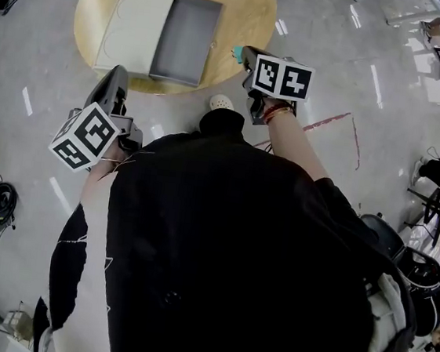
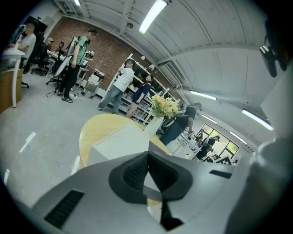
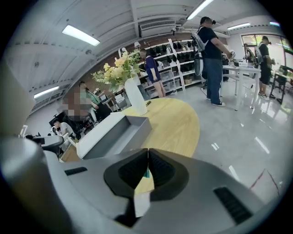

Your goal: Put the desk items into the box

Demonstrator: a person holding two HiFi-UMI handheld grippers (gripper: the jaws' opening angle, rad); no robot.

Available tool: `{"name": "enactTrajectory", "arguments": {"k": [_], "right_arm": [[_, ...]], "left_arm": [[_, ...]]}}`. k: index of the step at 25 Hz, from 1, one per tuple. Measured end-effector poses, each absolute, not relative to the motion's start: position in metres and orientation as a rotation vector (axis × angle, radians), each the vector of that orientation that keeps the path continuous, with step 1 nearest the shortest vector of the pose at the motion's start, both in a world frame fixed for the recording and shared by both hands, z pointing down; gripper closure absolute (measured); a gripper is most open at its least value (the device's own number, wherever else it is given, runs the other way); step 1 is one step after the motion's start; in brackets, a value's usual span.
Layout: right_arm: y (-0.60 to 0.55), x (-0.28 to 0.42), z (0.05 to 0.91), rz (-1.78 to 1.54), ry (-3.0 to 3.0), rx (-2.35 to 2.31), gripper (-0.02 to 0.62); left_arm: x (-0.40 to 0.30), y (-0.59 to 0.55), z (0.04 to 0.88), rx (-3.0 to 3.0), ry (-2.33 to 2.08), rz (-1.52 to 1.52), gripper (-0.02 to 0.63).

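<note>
Head view: the round wooden table is carrying the open grey box, w/ its white lid lying flat just beside it on the left. The L gripper is hovering at the table's near edge, below the lid. The R gripper is hovering just right of the box, w/ a small teal item showing at its tips, near the box but outside it.

Left gripper view: the jaws are pressing together w/ nothing btwn them. The lid and box are sitting beyond the tips, straight ahead, and a vase of flowers is standing behind.

Right gripper view: the jaws are pinching the teal item, w/ only a thin sliver peeking out btwn the pads. The box is lying ahead and left of the tips, apart from them, on the table.
</note>
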State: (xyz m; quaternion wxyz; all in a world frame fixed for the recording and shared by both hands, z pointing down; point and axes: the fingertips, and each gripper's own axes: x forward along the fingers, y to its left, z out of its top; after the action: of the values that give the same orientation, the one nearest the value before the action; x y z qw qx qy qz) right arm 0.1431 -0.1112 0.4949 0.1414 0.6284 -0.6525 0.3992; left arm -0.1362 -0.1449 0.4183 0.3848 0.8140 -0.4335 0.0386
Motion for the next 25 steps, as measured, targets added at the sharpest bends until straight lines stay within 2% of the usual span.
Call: {"name": "enactTrajectory", "arguments": {"k": [15,25], "right_arm": [[-0.13,0.092,0.452,1.059,-2.074,1.686,0.583],[-0.143,0.041,0.443,0.993,-2.156,1.551,0.583]], "left_arm": [[-0.156,-0.135,0.432,2.037,-1.143,0.055,0.595],[-0.206,-0.117,0.44,1.939,-1.243,-0.007,0.595]]}}
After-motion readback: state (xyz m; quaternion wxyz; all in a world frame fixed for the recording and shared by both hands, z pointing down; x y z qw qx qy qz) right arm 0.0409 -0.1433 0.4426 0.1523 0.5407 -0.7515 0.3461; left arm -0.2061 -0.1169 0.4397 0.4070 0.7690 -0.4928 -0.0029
